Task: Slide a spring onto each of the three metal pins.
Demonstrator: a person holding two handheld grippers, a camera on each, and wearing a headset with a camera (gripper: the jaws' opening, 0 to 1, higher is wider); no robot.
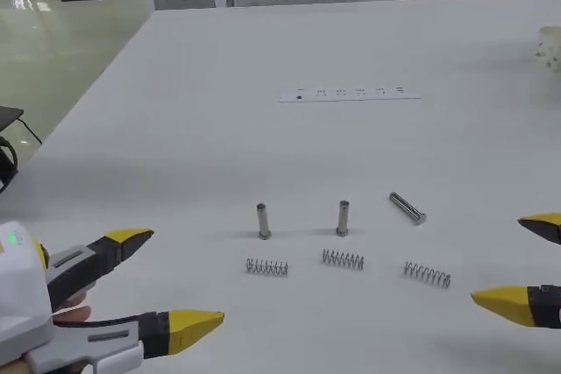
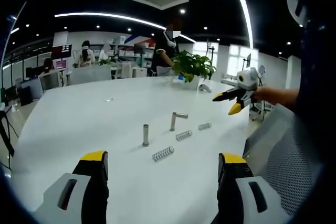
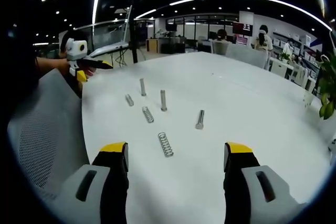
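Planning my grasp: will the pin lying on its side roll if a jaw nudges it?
Probably: the lying pin is a smooth round metal cylinder on a flat table, so a sideways nudge should roll it. Its wider head may curve its path. It looks rigid, possibly slick to grip.

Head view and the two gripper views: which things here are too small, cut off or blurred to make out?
- Head view: the print on the white strip is too small to read.
- Head view: a pale object is cut off by the right edge, so it cannot be identified.
- Head view: the right gripper is cut off behind its fingers by that edge.
- Left gripper view: the far spring is too small and blurred to count coils.
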